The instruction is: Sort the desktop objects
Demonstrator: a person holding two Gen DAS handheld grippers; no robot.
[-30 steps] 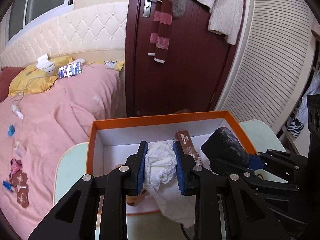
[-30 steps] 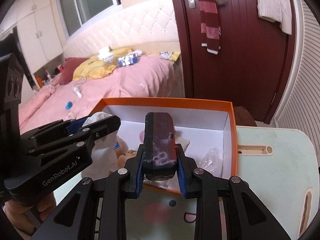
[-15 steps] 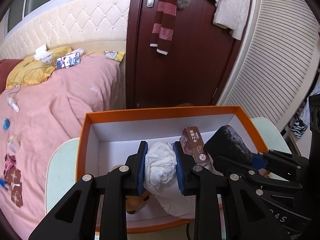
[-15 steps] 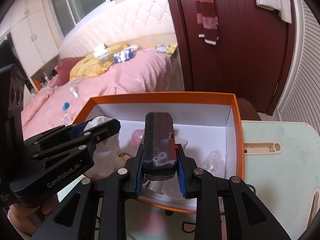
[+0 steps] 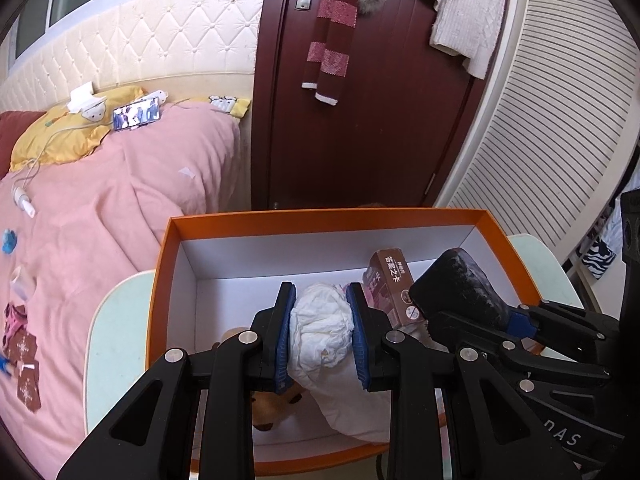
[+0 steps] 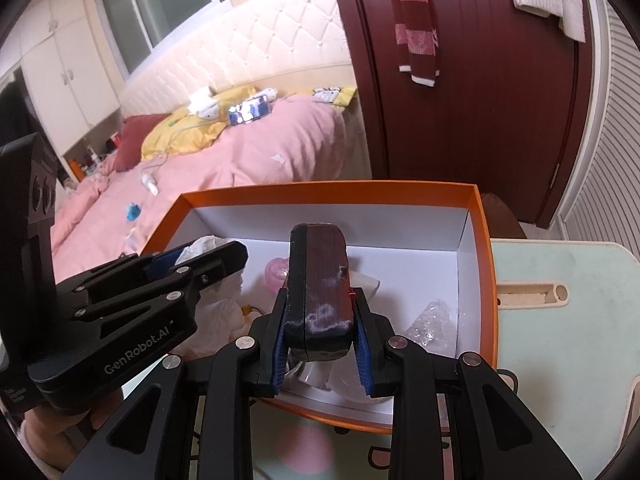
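An orange box (image 5: 320,216) (image 6: 484,240) with a white inside stands on a pale green table (image 6: 560,320). My left gripper (image 5: 320,328) hangs over it, shut on a crumpled white cloth (image 5: 320,328) that trails down into the box. My right gripper (image 6: 320,332) is shut on a dark case (image 6: 320,280), worn whitish at its near end, held over the box. Each gripper shows in the other's view, the right gripper (image 5: 516,320) with its dark case (image 5: 460,288), and the left gripper (image 6: 200,260). A brown carton (image 5: 392,288), a plush toy (image 5: 276,408), a pink item (image 6: 276,274) and a clear wrapper (image 6: 432,320) lie inside.
A bed with a pink cover (image 5: 100,220) and small items on it lies left of the table. A dark red door (image 5: 380,100) with a striped scarf (image 5: 332,32) hung on it stands behind the box. A slatted wall (image 5: 560,140) rises at the right.
Both views have shifted so that the box sits fuller and more central in frame. The grips on the cloth and the case are unchanged.
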